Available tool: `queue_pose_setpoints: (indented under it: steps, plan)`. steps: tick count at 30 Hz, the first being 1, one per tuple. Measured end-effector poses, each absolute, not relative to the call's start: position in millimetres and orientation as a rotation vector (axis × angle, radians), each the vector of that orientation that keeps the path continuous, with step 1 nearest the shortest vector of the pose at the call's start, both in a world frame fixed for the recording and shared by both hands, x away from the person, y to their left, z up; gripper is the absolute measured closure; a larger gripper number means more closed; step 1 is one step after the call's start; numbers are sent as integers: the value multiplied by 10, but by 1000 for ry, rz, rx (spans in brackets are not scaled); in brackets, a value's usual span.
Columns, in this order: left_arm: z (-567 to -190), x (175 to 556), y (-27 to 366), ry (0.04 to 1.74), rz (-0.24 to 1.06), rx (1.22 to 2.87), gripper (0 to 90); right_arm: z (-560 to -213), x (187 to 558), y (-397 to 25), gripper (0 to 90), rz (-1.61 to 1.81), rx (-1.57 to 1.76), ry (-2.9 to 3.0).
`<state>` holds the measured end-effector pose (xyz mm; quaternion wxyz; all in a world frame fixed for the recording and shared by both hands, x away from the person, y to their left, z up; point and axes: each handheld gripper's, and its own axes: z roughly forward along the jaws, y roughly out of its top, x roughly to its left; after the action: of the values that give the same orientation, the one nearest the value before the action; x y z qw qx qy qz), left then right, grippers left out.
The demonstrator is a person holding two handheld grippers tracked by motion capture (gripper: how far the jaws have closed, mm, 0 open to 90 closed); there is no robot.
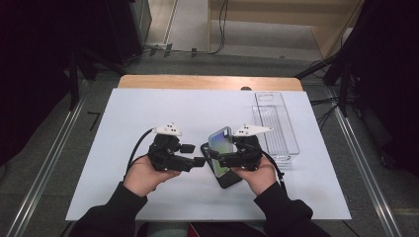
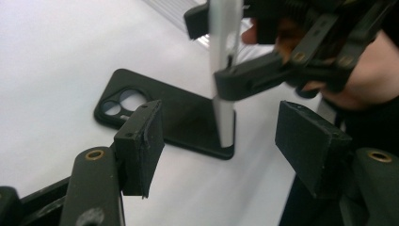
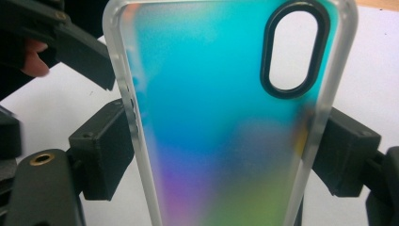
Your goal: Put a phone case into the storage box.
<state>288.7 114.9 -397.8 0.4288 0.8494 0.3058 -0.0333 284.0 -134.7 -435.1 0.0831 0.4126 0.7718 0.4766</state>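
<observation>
Right gripper (image 3: 221, 155) clamps my iridescent phone case (image 3: 221, 117) upright above the black phone case (image 2: 174, 117); left gripper (image 2: 221, 141) gapes, ready to steady.

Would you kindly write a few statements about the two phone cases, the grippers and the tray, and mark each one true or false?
1. The right gripper is shut on the iridescent case. True.
2. The black case is held by the left gripper. False: it lies flat on the table, and the left gripper is open with nothing between its jaws.
3. The iridescent case stands upright with its lower end over the black case. True.
4. The clear tray sits to the left of both grippers. False: it sits on the right side of the table.
5. The clear tray holds a phone. False: it looks empty.
</observation>
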Motion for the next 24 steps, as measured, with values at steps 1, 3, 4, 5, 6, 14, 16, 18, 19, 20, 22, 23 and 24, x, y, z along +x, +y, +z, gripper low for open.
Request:
queue_pose_setpoints:
  steps: [1, 3, 4, 5, 6, 14, 16, 18, 19, 20, 22, 23, 24]
  plan:
    - [-3995, 2885, 1156, 753, -77, 2126, 329, -4346, 2841, -1359, 153, 1428, 1231, 2304]
    - [-4037, 2885, 1167, 742, -66, 2129, 310, -4337, 2846, -1377, 153, 1429, 1226, 2304]
    - [-4060, 2885, 1175, 735, -60, 2131, 310, -4332, 2847, -1384, 154, 1429, 1223, 2305]
    - [-4082, 2886, 1187, 725, -59, 2135, 310, -4326, 2850, -1390, 153, 1429, 1218, 2308]
    - [-4103, 2884, 1197, 721, -57, 2136, 310, -4321, 2854, -1397, 153, 1429, 1214, 2312]
    - [-4265, 2833, 1339, 616, -13, 2205, 308, -4291, 2869, -1463, 153, 1443, 1204, 2316]
    - [-4305, 2818, 1373, 613, -17, 2211, 308, -4282, 2872, -1479, 153, 1445, 1202, 2318]
    - [-4349, 2812, 1418, 612, -28, 2204, 308, -4275, 2881, -1499, 154, 1449, 1202, 2320]
    - [-4366, 2809, 1441, 617, -29, 2205, 308, -4272, 2886, -1508, 153, 1453, 1204, 2320]
    - [-4381, 2808, 1464, 619, -33, 2204, 309, -4269, 2890, -1515, 153, 1457, 1203, 2319]
    - [-4411, 2809, 1512, 619, -42, 2191, 308, -4260, 2898, -1528, 153, 1455, 1200, 2323]
    - [-4424, 2805, 1537, 621, -46, 2188, 309, -4257, 2901, -1532, 154, 1461, 1199, 2324]
    - [-4443, 2799, 1567, 624, -46, 2184, 309, -4252, 2903, -1540, 153, 1458, 1198, 2327]
